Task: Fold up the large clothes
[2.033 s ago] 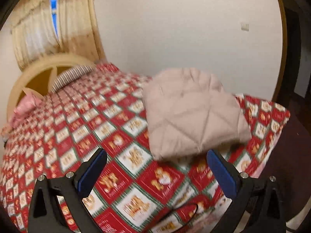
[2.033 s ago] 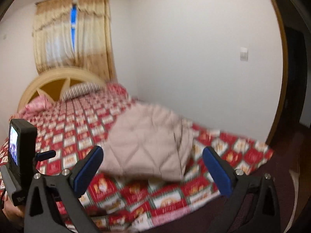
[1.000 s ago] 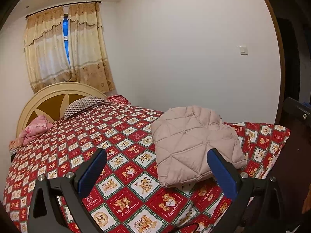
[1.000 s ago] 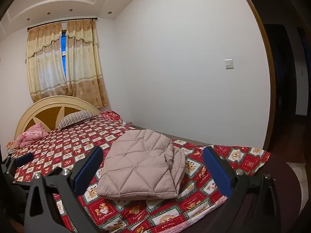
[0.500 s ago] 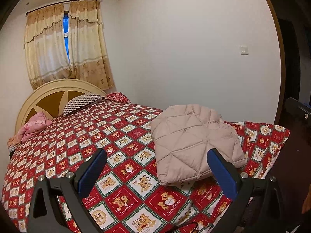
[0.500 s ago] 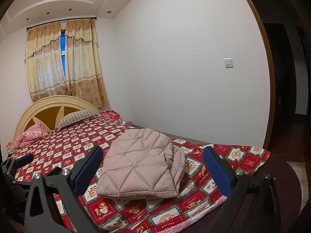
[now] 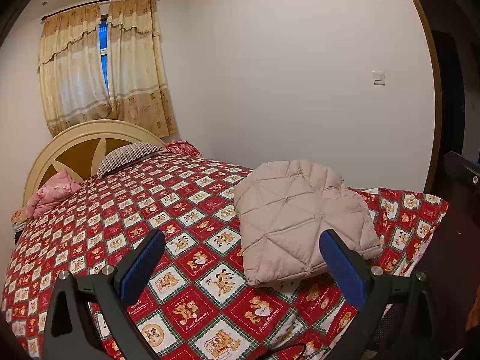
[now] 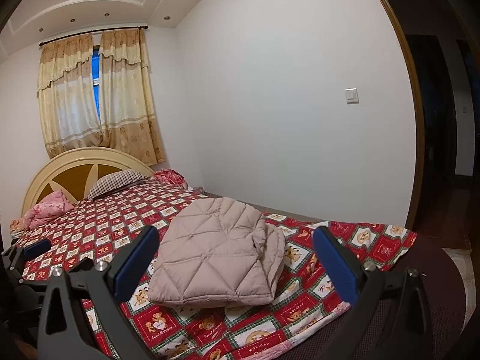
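Observation:
A pale pink quilted jacket [image 7: 300, 219] lies folded into a compact bundle near the foot of the bed [image 7: 186, 306], on a red checked bear-print cover. In the right wrist view the same jacket [image 8: 216, 252] shows a folded sleeve edge on its right side. My left gripper [image 7: 241, 265] is held back from the bed, open, with nothing between its blue pads. My right gripper [image 8: 235, 262] is also open and empty, drawn back from the jacket. The left gripper's body [image 8: 27, 252] shows at the left edge of the right wrist view.
A cream headboard [image 7: 81, 141], a striped pillow [image 7: 129, 154] and a pink bundle [image 7: 54, 195] sit at the bed's far end. A white wall [image 7: 300, 90] runs along the bed's right side. A dark doorway [image 8: 438, 120] stands at right. Dark floor covering [image 8: 405, 315] borders the foot.
Both grippers pulled back and rose away from the folded jacket, so more of the room shows. The jacket stays where it was on the bed.

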Motion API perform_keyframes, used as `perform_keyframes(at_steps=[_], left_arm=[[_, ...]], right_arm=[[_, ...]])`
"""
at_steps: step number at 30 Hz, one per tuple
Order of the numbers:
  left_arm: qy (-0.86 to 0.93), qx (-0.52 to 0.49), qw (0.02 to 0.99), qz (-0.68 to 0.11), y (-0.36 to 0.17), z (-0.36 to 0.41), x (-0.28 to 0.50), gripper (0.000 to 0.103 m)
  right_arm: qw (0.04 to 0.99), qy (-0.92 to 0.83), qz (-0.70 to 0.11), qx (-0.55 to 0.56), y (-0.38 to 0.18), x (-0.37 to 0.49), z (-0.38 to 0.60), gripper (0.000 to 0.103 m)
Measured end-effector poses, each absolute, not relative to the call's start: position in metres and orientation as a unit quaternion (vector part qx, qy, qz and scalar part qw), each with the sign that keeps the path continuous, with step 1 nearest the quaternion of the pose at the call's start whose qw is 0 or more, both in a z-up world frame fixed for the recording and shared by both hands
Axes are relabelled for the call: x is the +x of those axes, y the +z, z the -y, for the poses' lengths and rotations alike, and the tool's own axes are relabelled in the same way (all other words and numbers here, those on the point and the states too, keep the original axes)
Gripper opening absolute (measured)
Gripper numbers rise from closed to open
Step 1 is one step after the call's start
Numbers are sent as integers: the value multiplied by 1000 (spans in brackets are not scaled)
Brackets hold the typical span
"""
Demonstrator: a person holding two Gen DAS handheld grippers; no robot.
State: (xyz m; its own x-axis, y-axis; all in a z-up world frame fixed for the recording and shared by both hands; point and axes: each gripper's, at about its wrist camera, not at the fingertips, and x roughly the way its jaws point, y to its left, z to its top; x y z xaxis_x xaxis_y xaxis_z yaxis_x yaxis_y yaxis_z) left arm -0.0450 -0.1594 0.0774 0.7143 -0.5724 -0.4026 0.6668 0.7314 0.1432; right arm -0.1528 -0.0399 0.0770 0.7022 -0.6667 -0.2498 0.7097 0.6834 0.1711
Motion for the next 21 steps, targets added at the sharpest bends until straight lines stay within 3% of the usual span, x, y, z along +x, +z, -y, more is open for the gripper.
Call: perform_keyframes(at_steps=[21], left_arm=[[-325,122,914,-208,67,163,-17,102]], right_arm=[[911,-384,-90,122,74,-148,37,103]])
